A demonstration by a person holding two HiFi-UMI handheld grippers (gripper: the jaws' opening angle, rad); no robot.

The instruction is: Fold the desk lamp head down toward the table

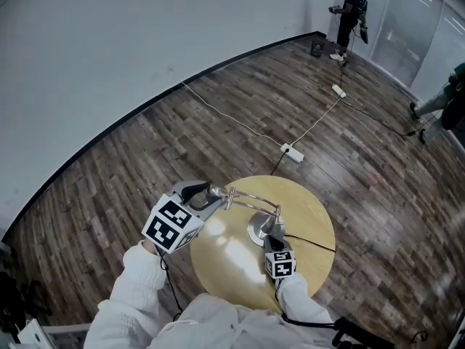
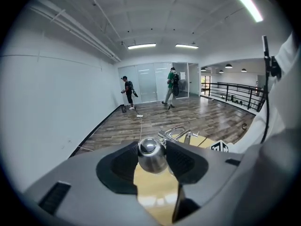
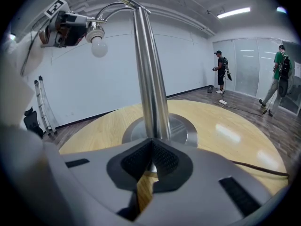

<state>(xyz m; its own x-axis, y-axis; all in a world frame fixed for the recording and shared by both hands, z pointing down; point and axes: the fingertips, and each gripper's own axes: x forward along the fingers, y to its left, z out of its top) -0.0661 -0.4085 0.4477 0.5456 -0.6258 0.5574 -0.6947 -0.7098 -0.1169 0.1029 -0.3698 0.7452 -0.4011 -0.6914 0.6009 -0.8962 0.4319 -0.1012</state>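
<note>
The desk lamp (image 1: 256, 211) stands on the round surface (image 1: 225, 264), its lamp head (image 2: 151, 158) held high and clamped between the fingers of the left gripper (image 2: 151, 149). The right gripper (image 3: 150, 147) has its fingers drawn together at the foot of the post (image 3: 149, 79), seemingly pressed against it rather than round it. The polished metal is judged stiff and slippery and the bulb (image 3: 99, 47) fragile, so the metal shell is the place to be gripped.

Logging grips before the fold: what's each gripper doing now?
Left gripper: closed on the lamp head.
Right gripper: closed, holding nothing, tips at the lamp pole.
</note>
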